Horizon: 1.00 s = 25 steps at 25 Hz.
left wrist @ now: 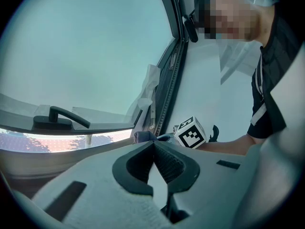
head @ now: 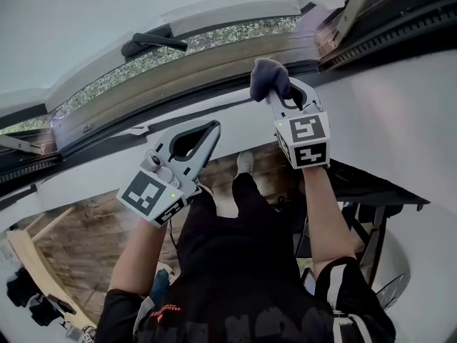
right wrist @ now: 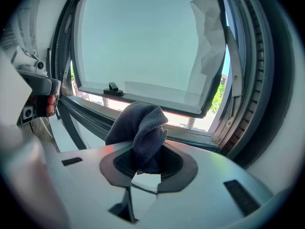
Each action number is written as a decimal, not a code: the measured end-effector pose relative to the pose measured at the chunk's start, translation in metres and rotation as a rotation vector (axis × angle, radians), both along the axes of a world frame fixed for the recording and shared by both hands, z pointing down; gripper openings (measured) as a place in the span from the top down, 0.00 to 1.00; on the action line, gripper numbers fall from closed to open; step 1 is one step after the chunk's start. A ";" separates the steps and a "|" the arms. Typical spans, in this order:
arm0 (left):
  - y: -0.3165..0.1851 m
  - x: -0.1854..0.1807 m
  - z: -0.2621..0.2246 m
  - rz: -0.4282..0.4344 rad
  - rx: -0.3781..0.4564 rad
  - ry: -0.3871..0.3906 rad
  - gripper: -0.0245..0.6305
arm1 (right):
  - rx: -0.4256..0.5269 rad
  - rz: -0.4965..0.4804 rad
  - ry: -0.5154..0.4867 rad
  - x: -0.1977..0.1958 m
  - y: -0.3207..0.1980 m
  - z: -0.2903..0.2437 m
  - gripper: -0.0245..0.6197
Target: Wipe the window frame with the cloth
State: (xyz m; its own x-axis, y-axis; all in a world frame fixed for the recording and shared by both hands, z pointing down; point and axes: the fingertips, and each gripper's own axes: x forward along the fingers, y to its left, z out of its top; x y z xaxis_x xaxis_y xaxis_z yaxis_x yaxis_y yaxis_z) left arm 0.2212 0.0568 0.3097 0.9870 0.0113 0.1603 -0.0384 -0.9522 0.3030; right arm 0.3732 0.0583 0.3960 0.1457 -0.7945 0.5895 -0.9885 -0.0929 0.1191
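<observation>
Window sash (head: 86, 27) tilted open, 12 o'clock | we pinch cloth (head: 270, 77) in right claw (head: 277, 97), bunched forward to reach window frame (head: 200, 73), 1 o'clock | left claw (head: 213, 127) closed, empty, spare, 9 o'clock.

Head camera looks steeply down from above at the window frame (head: 214, 64). Each gripper camera sits close behind its fingers (left wrist: 175, 165), facing the open sash (right wrist: 143, 42). All three share the window handle (head: 153, 41).
</observation>
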 end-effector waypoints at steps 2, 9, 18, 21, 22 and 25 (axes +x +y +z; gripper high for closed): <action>0.001 0.005 0.000 0.007 0.000 -0.002 0.93 | 0.000 0.010 0.000 0.007 0.003 0.000 0.84; 0.006 0.023 0.002 0.030 -0.003 -0.002 0.93 | 0.001 0.046 0.007 0.032 0.013 -0.001 0.84; 0.009 0.039 0.003 0.049 -0.006 0.001 0.93 | -0.003 0.102 0.020 0.063 0.026 -0.002 0.84; 0.009 0.043 0.003 0.054 -0.008 0.003 0.93 | -0.007 0.123 0.026 0.072 0.030 -0.003 0.84; 0.009 0.044 0.003 0.055 -0.008 0.003 0.93 | -0.009 0.130 0.029 0.075 0.031 -0.003 0.84; 0.008 0.045 0.003 0.058 -0.010 0.003 0.93 | -0.013 0.151 0.035 0.083 0.035 -0.002 0.84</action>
